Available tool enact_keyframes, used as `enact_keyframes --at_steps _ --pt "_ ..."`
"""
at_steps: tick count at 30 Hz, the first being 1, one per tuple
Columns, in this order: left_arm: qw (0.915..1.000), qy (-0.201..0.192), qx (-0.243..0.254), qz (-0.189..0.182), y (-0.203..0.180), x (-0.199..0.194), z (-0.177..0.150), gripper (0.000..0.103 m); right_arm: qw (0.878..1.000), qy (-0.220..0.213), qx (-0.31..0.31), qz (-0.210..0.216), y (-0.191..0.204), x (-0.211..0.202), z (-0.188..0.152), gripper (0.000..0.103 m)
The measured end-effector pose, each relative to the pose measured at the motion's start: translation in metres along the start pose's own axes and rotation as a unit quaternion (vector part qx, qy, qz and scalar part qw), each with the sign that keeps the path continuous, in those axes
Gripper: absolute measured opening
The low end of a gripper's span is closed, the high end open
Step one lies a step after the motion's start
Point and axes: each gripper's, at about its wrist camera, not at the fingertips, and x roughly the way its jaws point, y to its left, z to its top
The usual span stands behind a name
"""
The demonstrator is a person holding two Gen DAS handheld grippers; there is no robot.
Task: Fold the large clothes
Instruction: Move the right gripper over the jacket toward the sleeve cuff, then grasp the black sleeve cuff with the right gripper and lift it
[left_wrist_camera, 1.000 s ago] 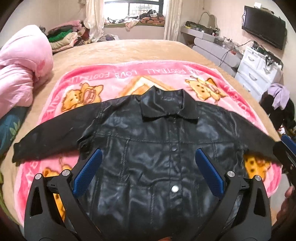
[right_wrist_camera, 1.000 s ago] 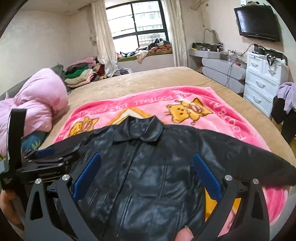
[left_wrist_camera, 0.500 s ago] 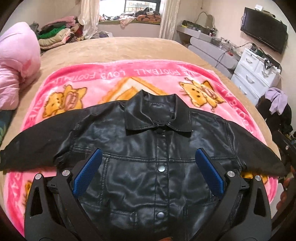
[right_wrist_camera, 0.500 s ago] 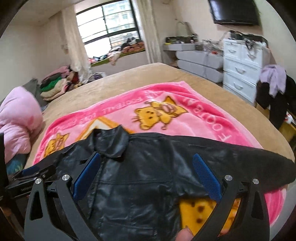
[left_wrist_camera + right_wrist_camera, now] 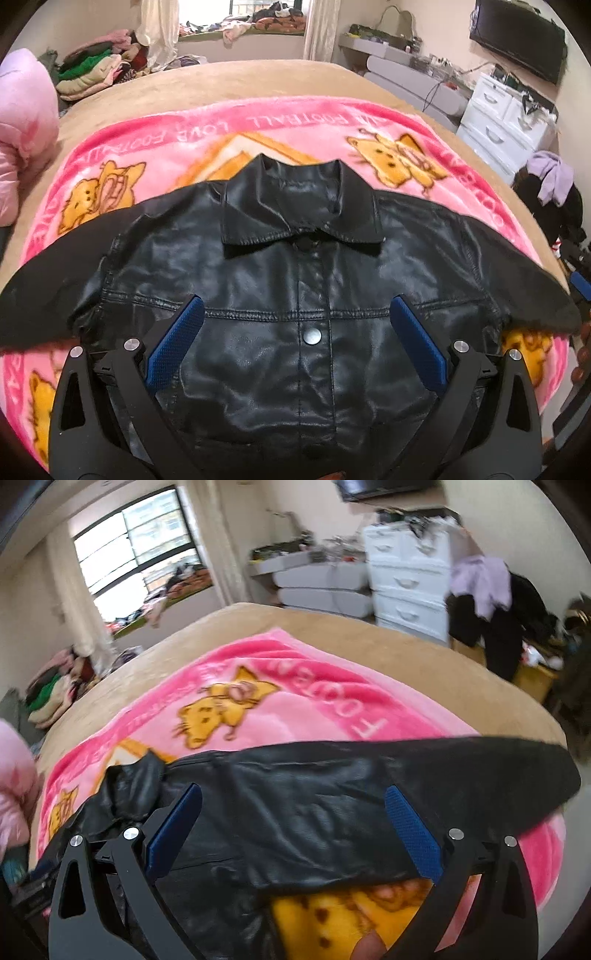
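A black leather jacket (image 5: 295,280) lies flat, front up and buttoned, on a pink cartoon blanket (image 5: 207,129), both sleeves spread sideways. My left gripper (image 5: 293,321) hovers open over the jacket's chest, its blue pads (image 5: 173,343) wide apart with nothing between them. In the right wrist view the jacket (image 5: 303,812) shows its right sleeve (image 5: 461,771) stretched toward the bed's edge. My right gripper (image 5: 291,812) is open above that sleeve and shoulder. The right gripper's blue tip (image 5: 580,288) shows at the left view's far right edge.
The blanket covers a tan bed (image 5: 236,77). A pink duvet (image 5: 22,122) is bunched at the left, folded clothes (image 5: 92,74) pile at the far corner. White drawers (image 5: 406,583) and a clothes-draped chair (image 5: 491,602) stand beyond the bed's right side.
Both grippers moved forward and lower over the jacket. The right gripper swung rightward, toward the right sleeve. Both stayed open; the jacket has not moved.
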Motion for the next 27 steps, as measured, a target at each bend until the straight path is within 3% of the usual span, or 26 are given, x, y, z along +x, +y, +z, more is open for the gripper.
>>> enact_keyframes --at_steps 10,15,22,27 --pt "0.9994 0.024 0.018 -0.019 -0.013 0.028 -0.016 0.095 0.998 -0.006 0.029 -0.059 -0.044 0.011 -0.003 0.099" --pt "0.9986 0.029 0.018 -0.041 -0.019 0.033 -0.019 0.095 0.992 -0.012 0.081 -0.093 -0.085 0.012 -0.005 0.099" --pt "0.9984 0.032 0.025 -0.04 -0.023 0.038 -0.02 0.095 0.971 -0.023 0.199 -0.133 -0.15 0.005 -0.014 0.099" --pt "0.9987 0.031 0.019 -0.035 -0.017 0.041 -0.018 0.095 0.946 -0.031 0.277 -0.166 -0.194 0.0 -0.025 0.099"
